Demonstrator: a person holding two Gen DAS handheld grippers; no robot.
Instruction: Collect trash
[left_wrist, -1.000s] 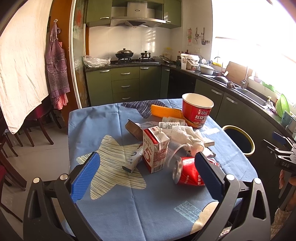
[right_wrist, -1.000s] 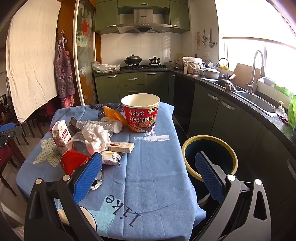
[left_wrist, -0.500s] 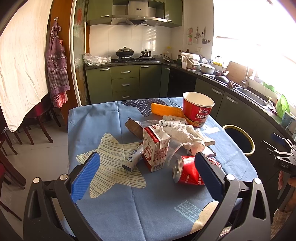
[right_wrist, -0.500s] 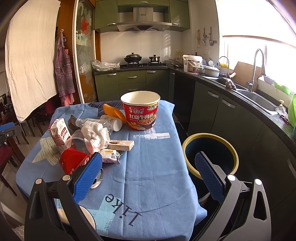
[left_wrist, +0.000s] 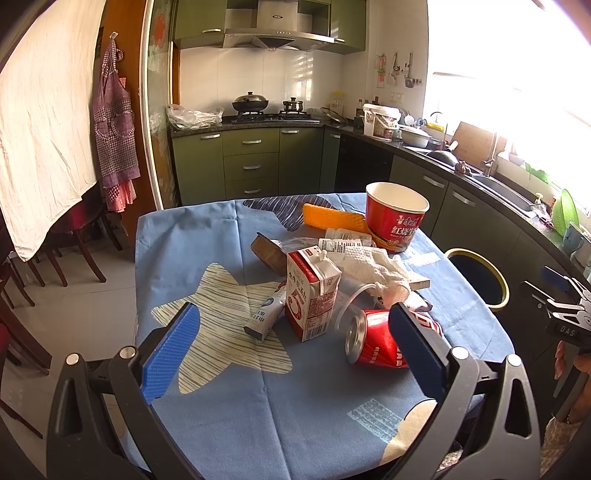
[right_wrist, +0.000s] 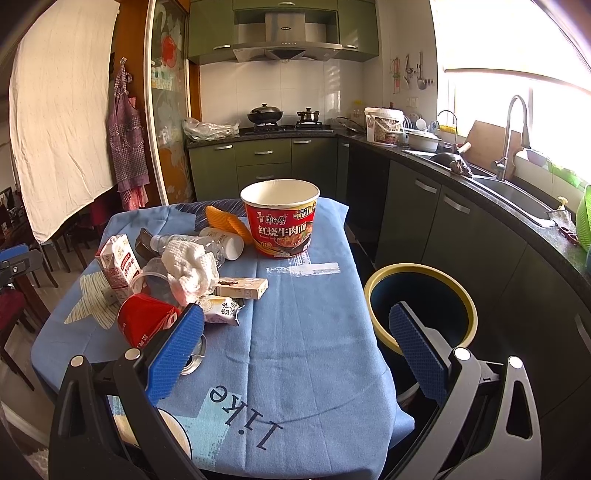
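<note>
Trash lies in a heap on the blue-clothed table (left_wrist: 221, 398): a red can (left_wrist: 376, 341) on its side, a red-and-white milk carton (left_wrist: 312, 293) standing upright, a crumpled white napkin (left_wrist: 373, 264), a small pouch (left_wrist: 264, 314), a red noodle bowl (left_wrist: 397, 218) and an orange sponge (left_wrist: 332, 218). The bin (right_wrist: 421, 306), dark with a yellow rim, stands on the floor right of the table. My left gripper (left_wrist: 291, 349) is open and empty, just short of the carton and can. My right gripper (right_wrist: 295, 349) is open and empty over the table's near right edge, beside the bin.
A clear bottle (right_wrist: 207, 242), a flat box (right_wrist: 242, 286), a foil packet (right_wrist: 221, 308) and a can lid (right_wrist: 192, 360) also lie on the table (right_wrist: 314, 332). Green cabinets, sink and counter (right_wrist: 491, 206) run along the right. Chairs (left_wrist: 55, 254) stand left.
Both views have drifted slightly; the trash sits a little lower in both frames. Nothing on the table has moved and both grippers stay open.
</note>
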